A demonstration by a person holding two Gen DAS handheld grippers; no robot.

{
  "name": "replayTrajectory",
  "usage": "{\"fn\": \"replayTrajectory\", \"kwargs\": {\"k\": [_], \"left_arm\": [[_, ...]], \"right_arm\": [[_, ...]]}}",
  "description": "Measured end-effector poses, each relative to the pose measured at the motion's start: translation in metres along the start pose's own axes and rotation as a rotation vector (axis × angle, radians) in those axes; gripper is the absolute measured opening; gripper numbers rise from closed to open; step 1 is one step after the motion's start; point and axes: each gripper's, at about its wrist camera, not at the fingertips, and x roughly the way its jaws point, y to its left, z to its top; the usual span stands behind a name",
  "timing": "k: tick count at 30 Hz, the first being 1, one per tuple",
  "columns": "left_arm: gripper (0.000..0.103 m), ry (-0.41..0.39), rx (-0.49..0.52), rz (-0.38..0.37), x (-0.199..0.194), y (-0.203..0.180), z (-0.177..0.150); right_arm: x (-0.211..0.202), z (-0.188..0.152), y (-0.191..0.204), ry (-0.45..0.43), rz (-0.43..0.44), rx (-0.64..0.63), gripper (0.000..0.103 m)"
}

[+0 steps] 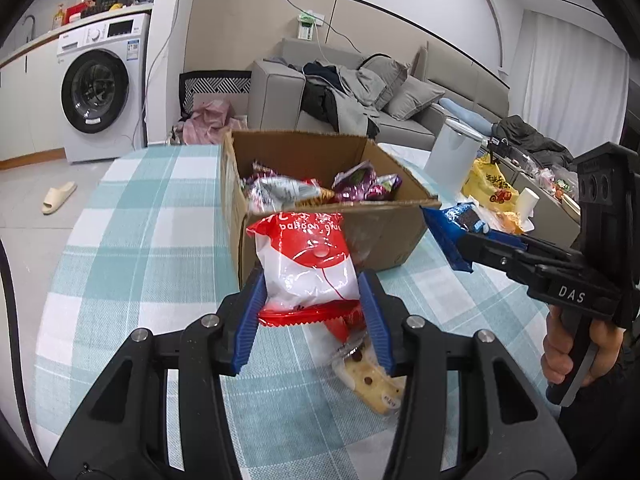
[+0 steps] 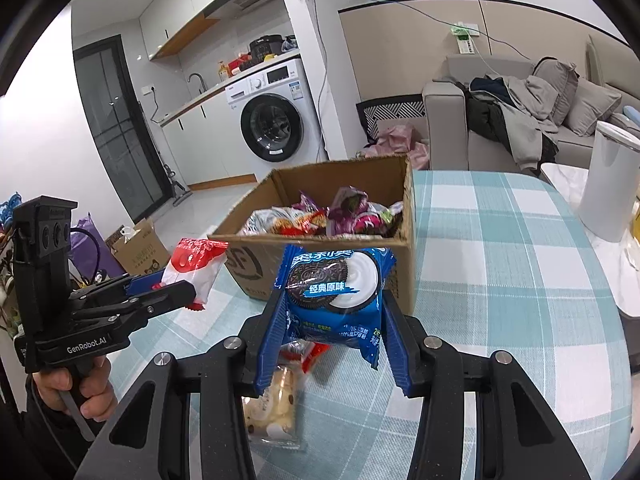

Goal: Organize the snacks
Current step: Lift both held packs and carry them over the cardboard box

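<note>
My left gripper (image 1: 312, 312) pinches the red-white packet (image 1: 308, 268); my right gripper (image 2: 334, 340) pinches the blue cookie pack (image 2: 334, 292), half hiding the pale wrapped snack (image 2: 272, 408) beneath.

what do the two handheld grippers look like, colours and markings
Both are matte black plastic pistol-grip tools with blue ribbed jaws and silver pivot bolts. The right gripper carries white "DAS" lettering and a black block with round holes on top. The left gripper reads "GenRobot.AI" in white. Dark sleeves cover both wrists.
</note>
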Motion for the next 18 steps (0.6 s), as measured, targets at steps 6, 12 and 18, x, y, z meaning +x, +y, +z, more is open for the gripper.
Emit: {"fn": "replayTrajectory", "kwargs": {"k": [6, 12, 18], "left_arm": [[0.045, -0.022, 0.02, 0.01, -0.005, -0.007, 0.016], [0.045, -0.039, 0.031, 0.006, -0.004, -0.016, 0.032], [0.045, -0.052, 0.044, 0.003, -0.003, -0.023, 0.047]], "right_arm": [[-0.005, 0.014, 0.004, -0.026, 0.01, -0.012, 0.046], [-0.01, 0.029, 0.004, -0.045, 0.017, -0.007, 0.046], [-0.012, 0.039, 0.003, -0.056, 0.029, 0.017, 0.046]]}}
